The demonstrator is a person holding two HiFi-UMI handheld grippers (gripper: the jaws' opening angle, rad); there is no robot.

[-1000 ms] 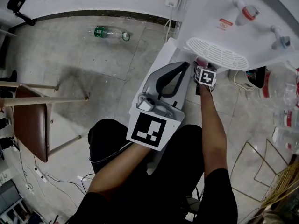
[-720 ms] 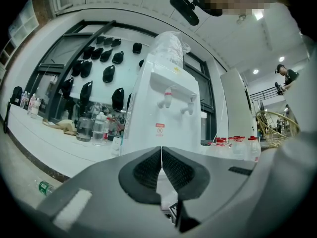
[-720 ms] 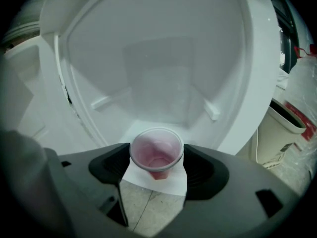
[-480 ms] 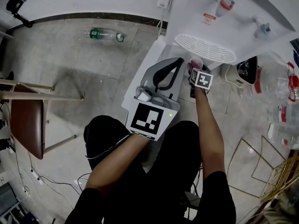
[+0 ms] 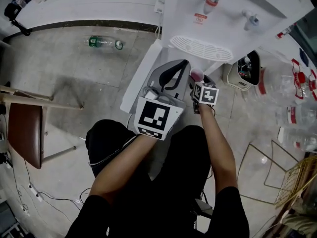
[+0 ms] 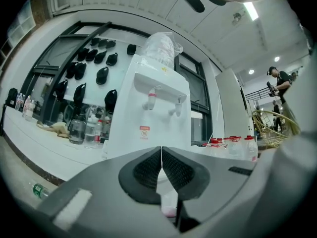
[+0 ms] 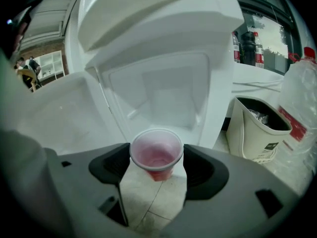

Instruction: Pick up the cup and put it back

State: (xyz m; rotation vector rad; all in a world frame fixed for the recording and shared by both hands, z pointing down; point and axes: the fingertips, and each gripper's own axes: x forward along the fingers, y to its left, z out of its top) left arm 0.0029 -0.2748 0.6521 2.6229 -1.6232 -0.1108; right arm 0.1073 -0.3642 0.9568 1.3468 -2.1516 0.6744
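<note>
A small pink plastic cup stands upright between the black pads of my right gripper, which is shut on it below the rim. In the head view the cup and right gripper hang just in front of the white water dispenser, below its drip tray. Behind the cup the dispenser's lower compartment stands open, its door swung left. My left gripper is beside it on the left, jaws shut with nothing between them, pointing at the dispenser.
A green-labelled bottle lies on the floor at left, near a brown chair. A white bin and large water jugs stand right of the dispenser. A gold wire rack is at the lower right.
My right gripper has drawn the cup back from under the drip tray, toward the person. The left gripper kept alongside it, still shut. The head view has shifted a little.
</note>
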